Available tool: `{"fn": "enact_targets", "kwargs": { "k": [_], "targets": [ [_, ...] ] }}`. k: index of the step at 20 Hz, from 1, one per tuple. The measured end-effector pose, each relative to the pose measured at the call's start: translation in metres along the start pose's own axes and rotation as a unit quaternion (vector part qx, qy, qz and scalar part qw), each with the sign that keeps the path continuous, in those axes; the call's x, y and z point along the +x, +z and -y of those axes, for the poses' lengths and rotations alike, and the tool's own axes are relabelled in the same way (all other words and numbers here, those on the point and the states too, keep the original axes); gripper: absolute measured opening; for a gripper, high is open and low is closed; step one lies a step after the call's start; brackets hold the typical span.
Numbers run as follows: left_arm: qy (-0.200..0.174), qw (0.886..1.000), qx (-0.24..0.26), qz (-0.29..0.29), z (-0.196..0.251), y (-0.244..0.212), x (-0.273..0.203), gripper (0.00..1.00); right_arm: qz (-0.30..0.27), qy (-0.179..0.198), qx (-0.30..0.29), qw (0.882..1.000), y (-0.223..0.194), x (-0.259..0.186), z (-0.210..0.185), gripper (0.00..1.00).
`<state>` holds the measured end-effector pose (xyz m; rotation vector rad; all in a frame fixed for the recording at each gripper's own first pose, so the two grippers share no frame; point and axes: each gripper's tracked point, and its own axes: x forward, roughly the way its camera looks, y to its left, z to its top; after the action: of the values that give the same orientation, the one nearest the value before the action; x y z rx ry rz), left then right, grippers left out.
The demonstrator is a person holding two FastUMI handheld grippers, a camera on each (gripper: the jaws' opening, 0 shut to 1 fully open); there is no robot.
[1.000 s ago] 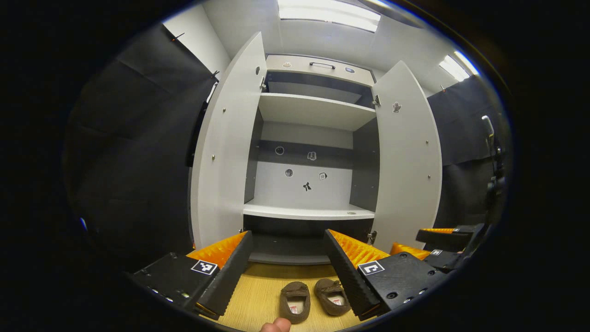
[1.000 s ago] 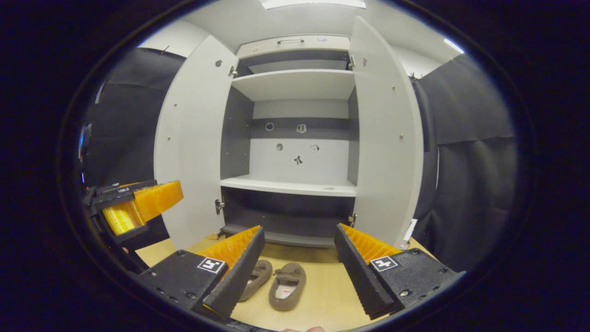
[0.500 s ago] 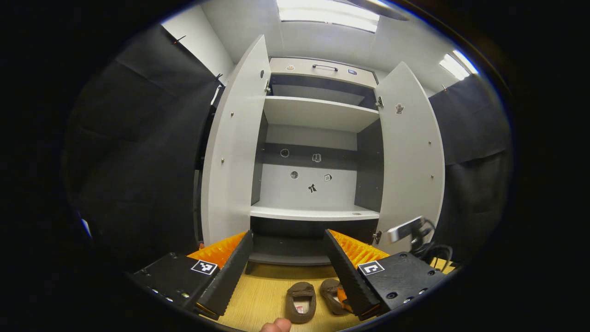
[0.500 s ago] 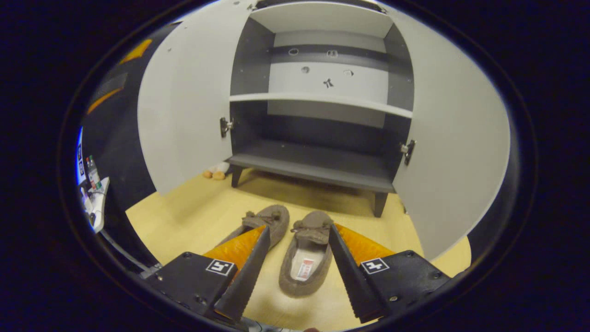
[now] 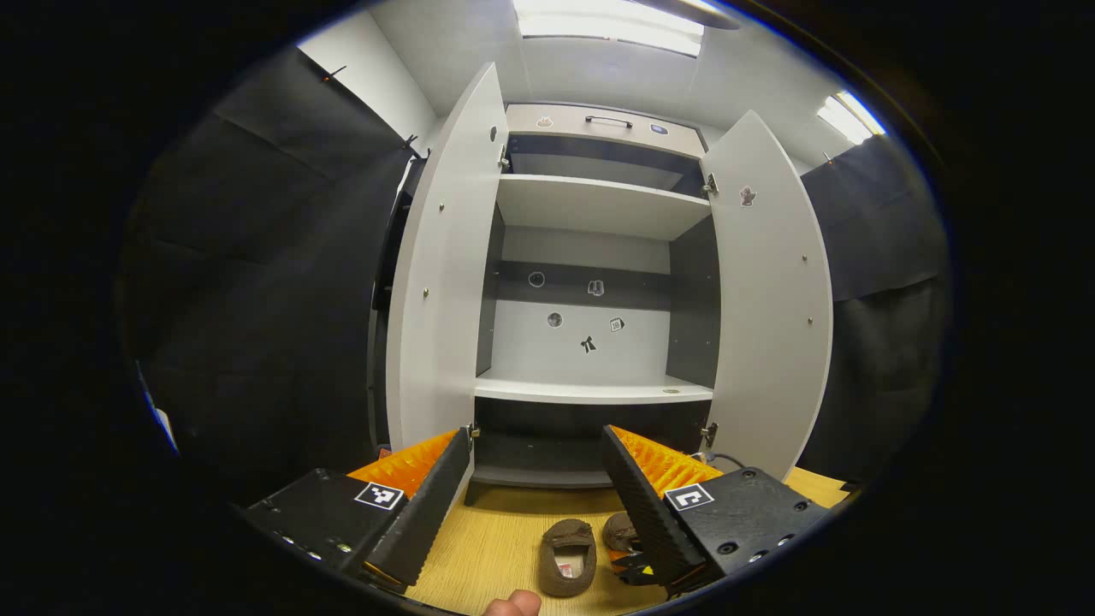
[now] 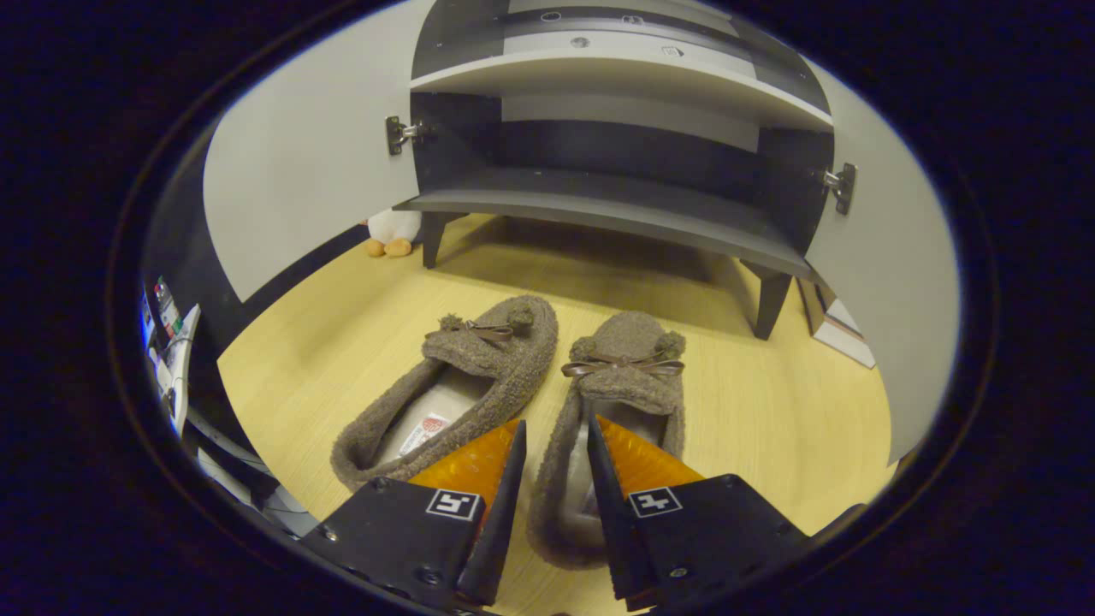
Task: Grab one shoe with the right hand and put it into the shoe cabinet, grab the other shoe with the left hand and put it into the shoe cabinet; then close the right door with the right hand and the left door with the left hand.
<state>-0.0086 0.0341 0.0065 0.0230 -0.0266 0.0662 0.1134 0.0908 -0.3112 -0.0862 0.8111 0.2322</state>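
Two slippers [image 6: 462, 385] lay side by side, toes toward cabinet [image 6: 616, 205].
Right gripper [image 6: 552, 445] straddled one slipper's side wall, contact unclear; left gripper [image 5: 535, 462] apart.

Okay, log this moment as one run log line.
phase: first grasp | right gripper: straddling right shoe wall | left gripper: open, raised | left shoe: floor | cabinet doors: open

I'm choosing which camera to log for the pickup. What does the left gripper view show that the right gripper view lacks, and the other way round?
Left gripper view: the shoe cabinet's upper shelf, top handle, ceiling lights, and the open left gripper.
Right gripper view: a close look at the right gripper, its fingers astride the inner side wall of the right slipper, plus a plush toy by a cabinet leg.
Both: the right slipper and the left slipper on the wood floor, the left door and right door open.
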Motion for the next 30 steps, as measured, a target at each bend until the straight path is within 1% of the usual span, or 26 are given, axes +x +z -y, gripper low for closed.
{"fn": "enact_targets", "kwargs": {
  "k": [2, 3, 5, 6, 7, 8, 9, 10, 11, 14, 16, 17, 21, 23, 25, 26, 29, 30],
  "targets": [
    [0.001, 1.0, 0.0, -0.003, -0.001, -0.001, 0.001, 0.95, -0.01, -0.008, -0.006, 1.0, -0.006, 0.012, 0.001, 0.47],
    [0.002, 1.0, 0.0, -0.005, -0.001, -0.002, 0.002, 0.95, -0.005, -0.015, -0.012, 1.0, -0.005, 0.015, 0.002, 0.45],
    [0.003, 1.0, -0.003, -0.007, -0.001, -0.003, 0.002, 0.95, -0.001, -0.026, -0.015, 1.0, -0.003, 0.018, 0.006, 0.36],
    [0.003, 1.0, -0.004, -0.007, -0.001, -0.004, 0.001, 0.95, 0.001, -0.028, -0.013, 1.0, -0.002, 0.019, 0.007, 0.29],
    [0.004, 1.0, -0.004, -0.008, -0.002, -0.004, 0.003, 0.95, 0.003, -0.027, -0.009, 1.0, -0.002, 0.02, 0.008, 0.27],
    [0.005, 1.0, -0.003, -0.008, -0.002, -0.004, 0.002, 0.95, 0.01, -0.029, -0.005, 1.0, 0.0, 0.018, 0.01, 0.19],
    [0.005, 1.0, -0.002, -0.008, -0.003, -0.005, 0.002, 0.95, 0.017, -0.023, 0.002, 1.0, 0.0, 0.019, 0.011, 0.16],
    [0.005, 1.0, -0.002, -0.008, -0.003, -0.006, 0.002, 0.95, 0.022, -0.016, 0.005, 1.0, 0.002, 0.019, 0.011, 0.08],
    [0.005, 1.0, -0.003, -0.01, -0.003, -0.007, 0.002, 0.95, 0.028, -0.012, 0.009, 0.999, 0.001, 0.017, 0.011, 0.07],
    [0.006, 1.0, -0.005, -0.014, -0.002, -0.009, 0.002, 0.95, 0.068, -0.026, 0.002, 0.997, 0.013, 0.005, 0.02, 0.05],
    [0.004, 1.0, -0.007, -0.016, -0.002, -0.01, 0.003, 0.95, 0.089, -0.025, -0.001, 0.996, 0.019, -0.011, 0.024, 0.04],
    [0.002, 1.0, -0.007, -0.015, -0.001, -0.01, 0.004, 0.95, 0.094, -0.023, 0.0, 0.995, 0.02, -0.016, 0.023, 0.04],
    [-0.004, 1.0, -0.009, -0.017, 0.002, -0.013, 0.007, 0.95, 0.123, -0.04, 0.0, 0.992, 0.03, -0.043, 0.034, 0.04],
    [-0.004, 1.0, -0.004, -0.018, 0.001, -0.014, 0.01, 0.95, 0.145, -0.038, 0.005, 0.989, 0.043, -0.062, 0.032, 0.04],
    [-0.009, 1.0, -0.005, -0.017, 0.003, -0.015, 0.011, 0.95, 0.171, -0.033, 0.002, 0.985, 0.061, -0.083, 0.031, 0.05],
    [-0.01, 1.0, -0.006, -0.016, 0.004, -0.014, 0.012, 0.95, 0.186, -0.036, -0.004, 0.982, 0.073, -0.094, 0.033, 0.03],
    [-0.014, 1.0, -0.011, -0.01, 0.007, -0.011, 0.014, 0.95, 0.229, -0.047, -0.018, 0.972, 0.123, -0.127, 0.038, 0.04],
    [-0.015, 1.0, -0.012, -0.01, 0.007, -0.011, 0.015, 0.95, 0.243, -0.052, -0.021, 0.968, 0.146, -0.137, 0.038, 0.04]
  ]
}}
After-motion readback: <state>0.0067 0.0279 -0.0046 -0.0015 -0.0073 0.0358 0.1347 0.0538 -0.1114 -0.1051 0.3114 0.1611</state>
